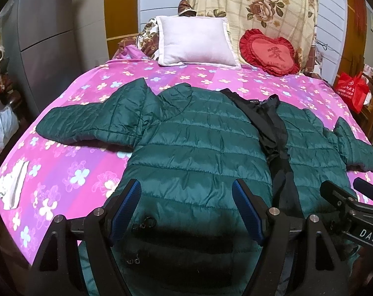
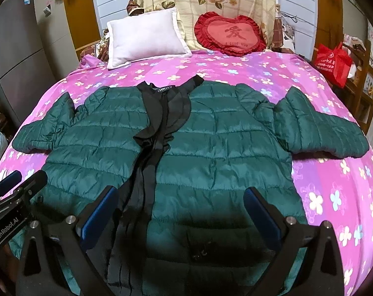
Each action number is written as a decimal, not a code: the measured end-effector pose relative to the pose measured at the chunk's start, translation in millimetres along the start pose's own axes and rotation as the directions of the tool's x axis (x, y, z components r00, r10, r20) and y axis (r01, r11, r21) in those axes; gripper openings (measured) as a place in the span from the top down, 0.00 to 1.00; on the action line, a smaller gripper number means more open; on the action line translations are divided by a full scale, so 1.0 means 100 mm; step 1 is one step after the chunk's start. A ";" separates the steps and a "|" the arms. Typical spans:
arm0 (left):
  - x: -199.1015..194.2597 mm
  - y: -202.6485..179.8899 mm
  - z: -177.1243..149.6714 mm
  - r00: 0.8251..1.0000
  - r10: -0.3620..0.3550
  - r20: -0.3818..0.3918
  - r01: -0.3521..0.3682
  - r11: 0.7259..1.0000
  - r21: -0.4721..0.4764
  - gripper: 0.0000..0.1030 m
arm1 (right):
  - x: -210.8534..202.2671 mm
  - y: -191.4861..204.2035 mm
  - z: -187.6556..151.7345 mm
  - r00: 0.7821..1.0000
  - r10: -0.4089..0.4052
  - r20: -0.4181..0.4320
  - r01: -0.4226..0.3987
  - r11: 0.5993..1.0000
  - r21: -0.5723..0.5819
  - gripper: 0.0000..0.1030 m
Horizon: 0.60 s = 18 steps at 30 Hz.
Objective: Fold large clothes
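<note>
Hovering spread wide, gripping nothing: left gripper (image 1: 186, 192) and right gripper (image 2: 181, 199), both over green puffer jacket (image 2: 211, 148) hem at 6 o'clock.

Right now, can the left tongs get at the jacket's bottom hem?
Probably yes. The left tongs stand open just above the green jacket, at its near edge, with nothing between them and the fabric; the right tongs hover alongside, apart.
</note>
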<state>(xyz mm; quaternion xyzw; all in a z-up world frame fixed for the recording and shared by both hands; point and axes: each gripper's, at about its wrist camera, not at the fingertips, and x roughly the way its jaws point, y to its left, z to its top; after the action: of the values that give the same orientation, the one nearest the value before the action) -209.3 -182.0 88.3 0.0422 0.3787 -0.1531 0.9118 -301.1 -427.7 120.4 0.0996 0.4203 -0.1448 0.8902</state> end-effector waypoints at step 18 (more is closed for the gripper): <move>0.20 0.06 0.02 1.000 0.010 -0.019 -0.010 1.000 -0.011 0.49 | 0.20 0.05 0.10 1.000 -0.006 -0.015 0.006 1.000 0.005 0.00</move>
<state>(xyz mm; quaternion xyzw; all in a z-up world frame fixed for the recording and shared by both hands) -192.8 -181.3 75.6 0.0403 0.3879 -0.1460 0.9092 -279.8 -429.7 111.6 0.1015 0.4269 -0.1479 0.8863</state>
